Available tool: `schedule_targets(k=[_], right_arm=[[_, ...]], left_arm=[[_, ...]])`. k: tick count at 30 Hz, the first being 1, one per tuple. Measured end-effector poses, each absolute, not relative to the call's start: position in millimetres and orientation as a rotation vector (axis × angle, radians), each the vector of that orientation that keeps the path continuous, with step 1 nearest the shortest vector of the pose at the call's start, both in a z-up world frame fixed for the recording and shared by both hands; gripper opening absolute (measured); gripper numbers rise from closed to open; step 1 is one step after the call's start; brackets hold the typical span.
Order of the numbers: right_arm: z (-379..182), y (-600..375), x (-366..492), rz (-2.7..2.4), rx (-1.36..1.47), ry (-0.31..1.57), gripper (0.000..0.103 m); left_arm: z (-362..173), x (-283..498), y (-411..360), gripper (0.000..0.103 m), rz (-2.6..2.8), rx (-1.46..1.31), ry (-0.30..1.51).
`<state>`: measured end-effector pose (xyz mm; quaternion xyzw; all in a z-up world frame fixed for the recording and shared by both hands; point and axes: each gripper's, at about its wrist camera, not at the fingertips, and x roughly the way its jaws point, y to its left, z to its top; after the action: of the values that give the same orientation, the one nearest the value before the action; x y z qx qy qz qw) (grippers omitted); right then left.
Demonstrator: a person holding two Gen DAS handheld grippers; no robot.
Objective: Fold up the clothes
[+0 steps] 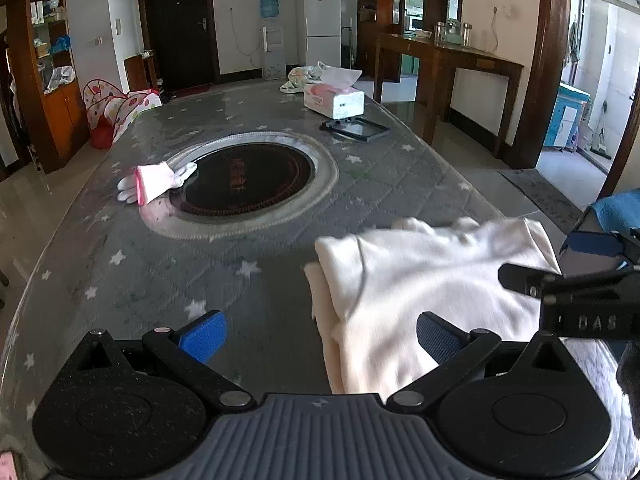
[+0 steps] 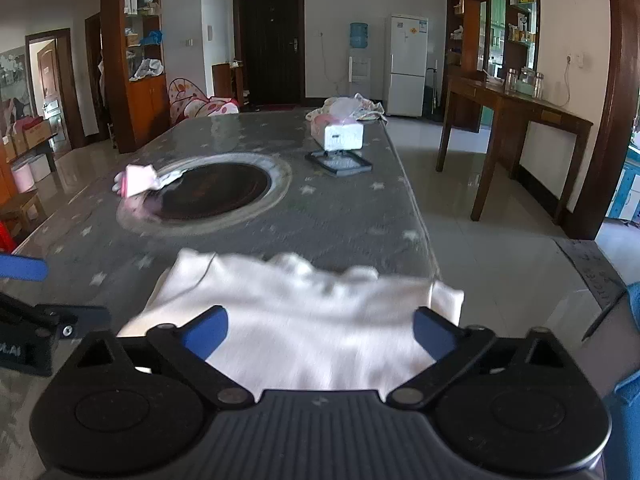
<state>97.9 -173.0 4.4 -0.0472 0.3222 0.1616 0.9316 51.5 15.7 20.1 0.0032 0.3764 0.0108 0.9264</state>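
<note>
cream garment [image 2: 288, 320] folded | left gripper [image 1: 320, 336] spread, empty | right gripper [image 2: 320, 332] spread, empty

Home dining room, fridge [image 1: 319, 22], water dispenser [image 1: 272, 36]

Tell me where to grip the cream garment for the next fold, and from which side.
Grip the cream garment at its far left corner, where the layered edge lies flat on the table. Come in with the open left gripper from the near side, low along the table: that corner lies ahead of its fingers, unobstructed.
</note>
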Motion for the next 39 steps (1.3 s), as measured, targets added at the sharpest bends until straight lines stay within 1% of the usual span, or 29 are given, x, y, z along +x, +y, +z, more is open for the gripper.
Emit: schedule_targets(k=[4, 5, 6, 8, 9, 12, 14, 17, 18, 19, 20, 21, 22, 23, 24, 25, 27, 30, 32, 36, 39], right_arm=[[3.3, -169.1, 131.2, 0.34, -0.102, 0.677, 0.088], [1.2, -167.8, 139.8, 0.337, -0.104, 0.682, 0.086], [-1.4, -166.3, 148.6, 0.336, -0.106, 0.69, 0.082], [-8.2, -164.5, 165.8, 0.333, -0.107, 0.712, 0.079], [-12.4, -163.8, 173.8, 0.329, -0.108, 0.725, 0.076], [-31.9, -161.7, 197.4, 0.322, -0.103, 0.773, 0.066], [-44.3, -161.8, 208.2, 0.321, -0.093, 0.806, 0.063], [-56.5, -160.7, 218.5, 0.326, -0.101, 0.829, 0.055], [-58.1, -160.3, 220.4, 0.332, -0.105, 0.83, 0.048], [-58.0, -160.3, 221.5, 0.333, -0.106, 0.83, 0.036], [-57.6, -160.7, 221.9, 0.335, -0.11, 0.829, 0.027], [-56.8, -161.0, 222.2, 0.338, -0.114, 0.827, 0.014], [-54.6, -161.1, 222.0, 0.343, -0.114, 0.82, 0.006], [-52.4, -161.3, 221.7, 0.347, -0.115, 0.814, 0.006], [-49.7, -161.5, 221.3, 0.352, -0.116, 0.806, 0.004], [-44.8, -161.8, 220.2, 0.354, -0.117, 0.792, 0.004], [-33.6, -162.4, 216.4, 0.355, -0.116, 0.754, 0.004], [-12.3, -164.4, 209.7, 0.36, -0.09, 0.691, 0.003], [9.0, -167.2, 203.5, 0.365, -0.057, 0.632, 0.003], [59.9, -169.6, 183.7, 0.392, -0.002, 0.482, 0.003], [102.6, -170.3, 159.5, 0.432, 0.034, 0.346, 0.003]], left_arm=[[19.9, 75.3, 17.9, 0.1, -0.001, 0.017, 0.767], [18.6, 81.4, 17.7, 0.098, -0.006, 0.024, 0.771], [16.9, 86.7, 17.4, 0.093, -0.01, 0.03, 0.776], [10.9, 97.7, 16.6, 0.089, -0.023, 0.037, 0.787], [7.6, 103.3, 16.1, 0.084, -0.03, 0.04, 0.793], [-2.7, 119.7, 14.6, 0.078, -0.053, 0.052, 0.809], [-10.4, 131.4, 14.6, 0.078, -0.07, 0.051, 0.825], [-22.5, 148.5, 17.2, 0.078, -0.079, 0.035, 0.854], [-25.8, 152.5, 18.0, 0.078, -0.076, 0.034, 0.862], [-28.8, 155.6, 18.3, 0.075, -0.075, 0.036, 0.867], [-31.8, 157.7, 18.5, 0.073, -0.081, 0.036, 0.869], [-33.8, 158.5, 18.8, 0.065, -0.093, 0.032, 0.87], [-34.6, 158.8, 19.2, 0.056, -0.106, 0.023, 0.868], [-35.0, 159.2, 19.6, 0.053, -0.118, 0.012, 0.865], [-34.6, 159.1, 19.2, 0.045, -0.125, 0.01, 0.859], [-33.5, 158.5, 18.0, 0.034, -0.127, 0.015, 0.85], [-30.3, 157.2, 15.5, 0.02, -0.126, 0.036, 0.834], [-24.2, 155.0, 17.4, 0.014, -0.124, 0.032, 0.817], [-17.2, 153.4, 20.9, 0.013, -0.121, 0.013, 0.8], [2.4, 148.9, 28.5, 0.006, -0.104, -0.018, 0.744], [23.6, 142.8, 36.8, 0.005, -0.093, -0.052, 0.689]])
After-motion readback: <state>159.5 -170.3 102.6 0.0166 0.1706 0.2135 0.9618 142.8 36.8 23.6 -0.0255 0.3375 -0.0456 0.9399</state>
